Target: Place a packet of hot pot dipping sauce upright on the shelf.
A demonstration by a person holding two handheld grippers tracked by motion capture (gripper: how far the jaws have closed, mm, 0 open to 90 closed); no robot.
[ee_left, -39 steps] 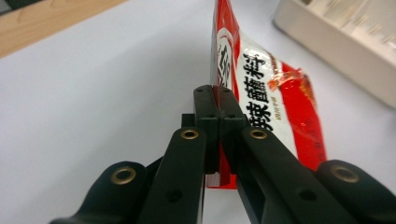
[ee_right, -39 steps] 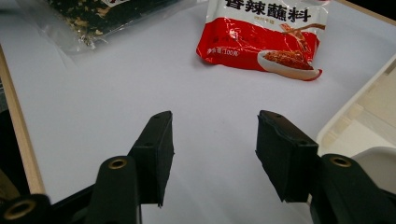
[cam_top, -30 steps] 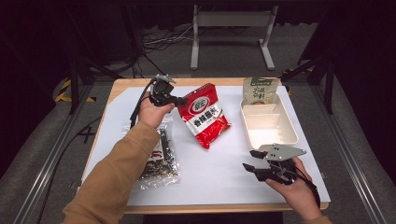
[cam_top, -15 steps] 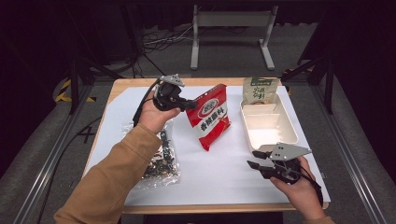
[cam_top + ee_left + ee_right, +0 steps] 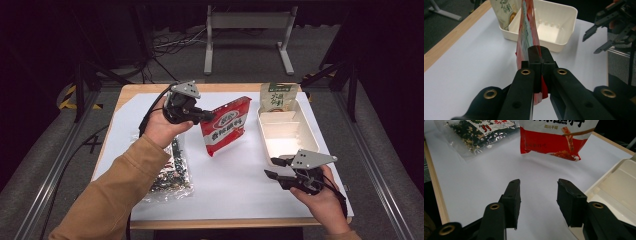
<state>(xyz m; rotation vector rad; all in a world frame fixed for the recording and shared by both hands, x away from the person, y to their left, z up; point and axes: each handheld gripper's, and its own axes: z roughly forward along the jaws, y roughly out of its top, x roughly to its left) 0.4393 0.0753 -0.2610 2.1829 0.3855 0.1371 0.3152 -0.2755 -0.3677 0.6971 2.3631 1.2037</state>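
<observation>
Above the middle of the table (image 5: 235,200), the red snack packet (image 5: 226,125) is held clear of the white sheet, tilted, with its lower corner hanging toward the near side; it is clamped at its left edge by the left gripper (image 5: 206,116), whose jaws are pressed together on the packet's seam; in the left gripper view the packet (image 5: 527,32) is seen edge-on, rising from between the closed pads. The left hand (image 5: 161,127) is wrapped around the gripper body, and a tan sleeve (image 5: 115,195) extends from it to the near-left edge of the high view.

To the right of the packet, a white tray (image 5: 286,135) is set on the sheet; its compartments are seen bare in the high view; a green-and-cream pouch (image 5: 278,96) is stood upright against the tray's far end. To the left of the packet, below the left hand, a clear bag of dark dried contents (image 5: 172,170) is laid flat on the sheet; it is partly covered by the sleeve.

At the near right, the right gripper (image 5: 272,167) is held by the right hand (image 5: 320,200) just beside the tray's near end, pointing left; its jaws have just been opening again after closing, and are set apart with nothing between them; in the right gripper view the two pads (image 5: 514,195) are seen over bare sheet, well apart from the packet (image 5: 556,137).
</observation>
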